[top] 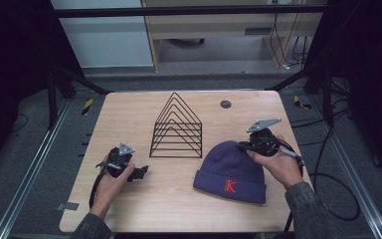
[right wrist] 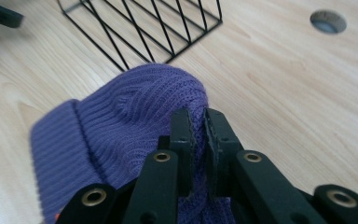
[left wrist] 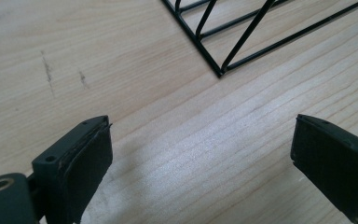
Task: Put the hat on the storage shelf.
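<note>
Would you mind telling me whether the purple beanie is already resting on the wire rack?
No, the purple beanie lies on the table beside the wire rack, apart from it.

Purple ribbed-knit beanie (top: 231, 172) with a red letter K (top: 230, 186); black wire rack (top: 177, 127); pale wood-grain tabletop (top: 169, 199).

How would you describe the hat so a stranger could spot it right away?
On the wooden table, look right of the black wire rack, near the front edge. The hat is a purple ribbed knit beanie with a folded cuff; the right gripper pinches its crown. Its red letter K on the cuff sets it apart.
</note>
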